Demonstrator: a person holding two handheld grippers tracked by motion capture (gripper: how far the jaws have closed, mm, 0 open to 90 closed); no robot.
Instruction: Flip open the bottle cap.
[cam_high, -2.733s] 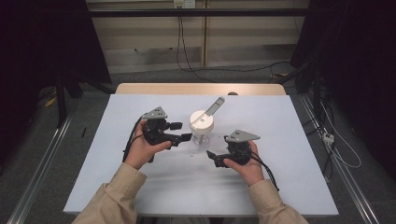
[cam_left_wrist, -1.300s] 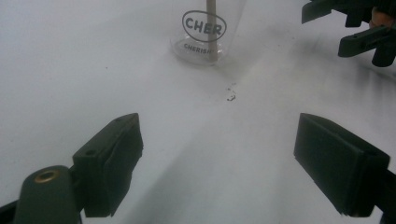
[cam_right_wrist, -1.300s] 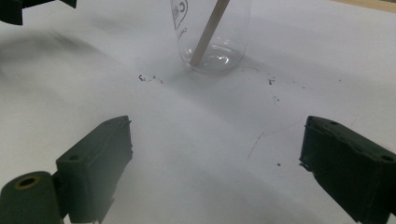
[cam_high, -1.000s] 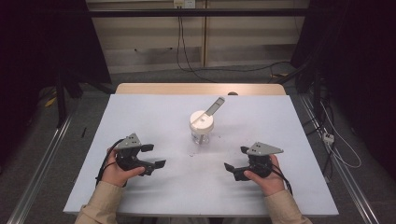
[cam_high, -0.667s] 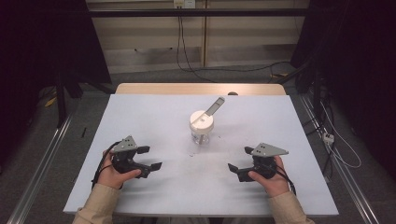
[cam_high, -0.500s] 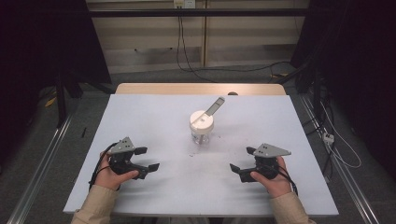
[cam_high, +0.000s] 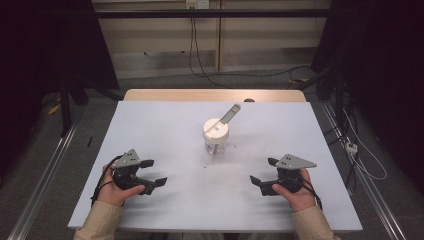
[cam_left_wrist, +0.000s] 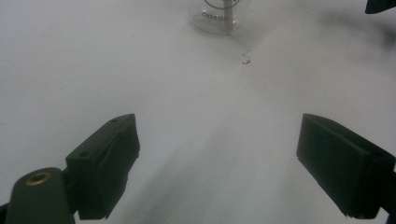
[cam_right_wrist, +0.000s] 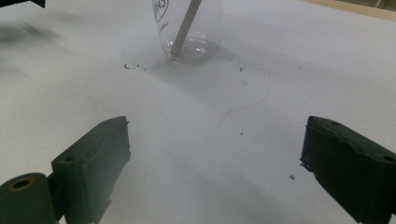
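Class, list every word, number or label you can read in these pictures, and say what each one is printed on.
"CHERISH", last letters cut off by the stick: on the clear glass jar, near its base, in the left gripper view.
"343" or similar, tilted and partly cut off, uncertain: on the same jar in the right gripper view.
Curved printing above both texts: too cropped to read.
White lid and grey stick: no text legible.

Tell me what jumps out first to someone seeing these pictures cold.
A clear glass jar with a white lid stands alone at the middle of the white table, a flat stick slanting up out of it toward the far right. Nearer the person, the left gripper and right gripper rest apart on either side, jaws open and empty, both pointing inward toward the jar.
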